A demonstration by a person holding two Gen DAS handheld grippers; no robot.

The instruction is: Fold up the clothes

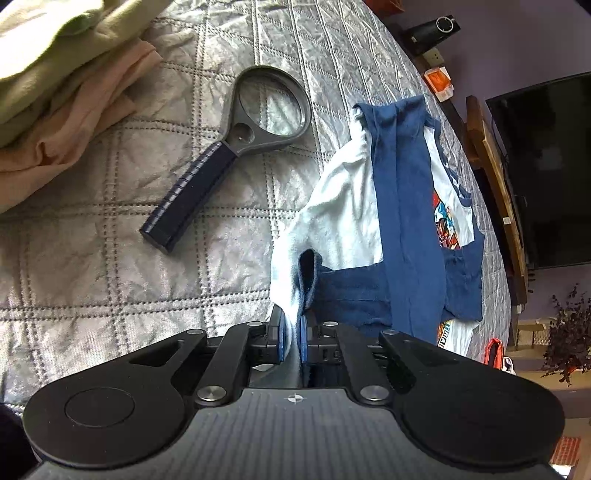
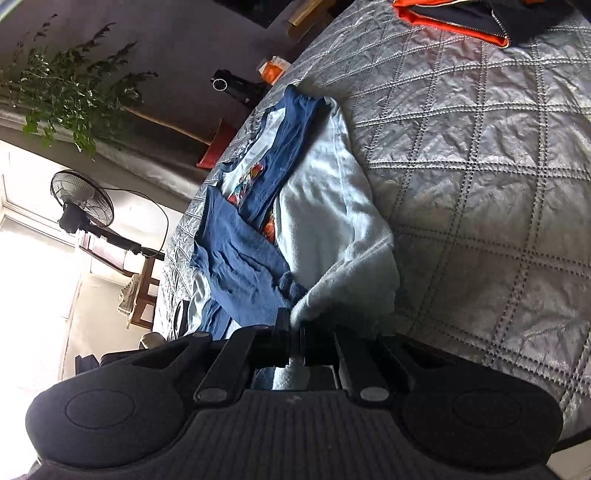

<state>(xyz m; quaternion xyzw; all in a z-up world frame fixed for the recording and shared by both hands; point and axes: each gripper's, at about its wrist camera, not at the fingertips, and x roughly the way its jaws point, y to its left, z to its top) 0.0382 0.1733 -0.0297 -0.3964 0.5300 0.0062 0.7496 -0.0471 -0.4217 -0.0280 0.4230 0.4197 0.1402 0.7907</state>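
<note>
A white T-shirt with dark blue sleeves and a colourful print (image 1: pixel 354 206) (image 2: pixel 325 218) lies partly folded lengthwise on the grey quilted bed. In the left wrist view my left gripper (image 1: pixel 293 332) is shut on the shirt's near white edge, beside a blue cuff (image 1: pixel 308 280). In the right wrist view my right gripper (image 2: pixel 294 332) is shut on a bunched white part of the shirt next to a blue sleeve (image 2: pixel 240 254); cloth runs back between the fingers.
A black magnifying glass (image 1: pixel 229 147) lies on the quilt (image 1: pixel 92 258) left of the shirt. Folded beige and peach clothes (image 1: pixel 62 96) sit at the far left. An orange and black garment (image 2: pixel 461 18) lies further along the bed. A television (image 1: pixel 546 166), fan (image 2: pixel 81 206) and plant (image 2: pixel 74 96) stand beyond the bed edge.
</note>
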